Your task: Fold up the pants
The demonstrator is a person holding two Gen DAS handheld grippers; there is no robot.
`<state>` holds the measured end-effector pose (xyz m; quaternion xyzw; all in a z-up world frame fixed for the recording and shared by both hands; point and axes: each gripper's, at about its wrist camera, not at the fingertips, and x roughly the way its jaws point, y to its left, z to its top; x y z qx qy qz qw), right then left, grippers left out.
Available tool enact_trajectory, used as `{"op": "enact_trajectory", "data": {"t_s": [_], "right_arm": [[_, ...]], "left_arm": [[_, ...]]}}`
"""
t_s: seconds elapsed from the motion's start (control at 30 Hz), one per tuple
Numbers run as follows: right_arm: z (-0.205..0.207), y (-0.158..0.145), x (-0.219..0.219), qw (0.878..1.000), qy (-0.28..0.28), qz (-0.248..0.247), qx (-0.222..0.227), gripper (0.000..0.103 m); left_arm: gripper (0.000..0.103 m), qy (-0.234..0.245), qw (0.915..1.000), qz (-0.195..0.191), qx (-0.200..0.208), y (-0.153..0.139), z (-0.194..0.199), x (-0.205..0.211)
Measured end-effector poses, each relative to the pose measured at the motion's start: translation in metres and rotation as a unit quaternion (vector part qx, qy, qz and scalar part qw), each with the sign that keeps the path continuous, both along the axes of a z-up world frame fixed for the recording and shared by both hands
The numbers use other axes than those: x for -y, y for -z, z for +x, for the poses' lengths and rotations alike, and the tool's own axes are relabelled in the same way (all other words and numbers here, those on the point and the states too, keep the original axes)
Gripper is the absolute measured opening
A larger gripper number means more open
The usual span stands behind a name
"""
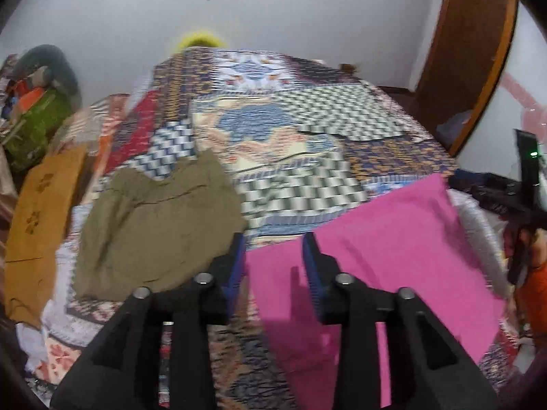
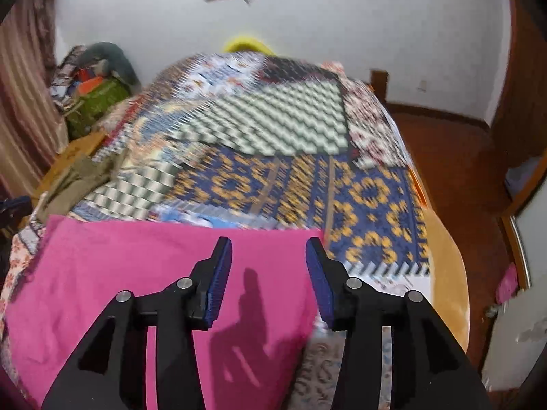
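Note:
Pink pants [image 1: 386,239] lie folded flat on the near edge of a bed with a patchwork cover [image 1: 273,130]. They also show in the right wrist view [image 2: 136,273]. My left gripper [image 1: 273,239] is open and empty, hovering over the pink pants' left edge. My right gripper [image 2: 270,242] is open and empty, above the pants' right part near their far edge. The right gripper's black body [image 1: 526,184] shows at the right edge of the left wrist view.
An olive-green garment [image 1: 154,225] lies on the bed left of the pink pants, also seen in the right wrist view [image 2: 78,181]. A mustard-brown cloth [image 1: 37,222] lies further left. A cluttered pile [image 1: 37,109] sits by the wall. A wooden door [image 1: 471,58] stands at right.

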<state>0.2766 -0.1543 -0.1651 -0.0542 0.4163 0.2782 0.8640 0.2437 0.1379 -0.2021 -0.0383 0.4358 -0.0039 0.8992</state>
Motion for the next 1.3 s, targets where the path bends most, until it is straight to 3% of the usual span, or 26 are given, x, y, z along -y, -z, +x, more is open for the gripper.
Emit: {"op": "enact_trajectory", "data": {"t_s": [0.1,0.27,0.43,0.77,0.9,1.07,1.13,1.3], "right_arm": [[-0.003,0.007,-0.019,0.999,-0.031,0.009,-0.020,0.041],[-0.007,0.043,-0.045,0.995,-0.066,-0.028,-0.072,0.041],[-0.011,0.051,-0.041,0.993,-0.072,-0.030,-0.086,0.041],[-0.037,0.017,-0.018,0.997,-0.044,-0.022,-0.067,0.042],[-0.057,-0.004,-0.011,0.998,-0.042,-0.012,-0.050,0.042],[-0.081,-0.028,-0.009,0.999,-0.043,0.001,-0.029,0.042],[-0.093,-0.036,-0.010,0.999,-0.046,0.004,-0.018,0.048],[-0.119,-0.049,-0.013,0.998,-0.056,0.015,0.001,0.049]], "left_arm": [[0.039,0.028,0.9993,-0.015,-0.021,0.014,0.013,0.021],[0.039,0.053,0.9952,-0.024,-0.080,0.057,0.027,0.041],[0.040,0.065,0.9947,-0.020,-0.077,0.062,0.022,0.042],[0.042,0.017,0.9984,-0.016,-0.051,0.023,-0.020,0.028],[0.050,-0.004,0.9990,-0.018,-0.042,0.008,-0.046,0.022],[0.051,-0.021,0.9991,-0.019,-0.030,-0.008,-0.078,0.020],[0.054,-0.023,0.9992,-0.025,-0.023,-0.014,-0.092,0.021],[0.064,-0.023,0.9985,-0.044,-0.022,-0.018,-0.117,0.029]]}}
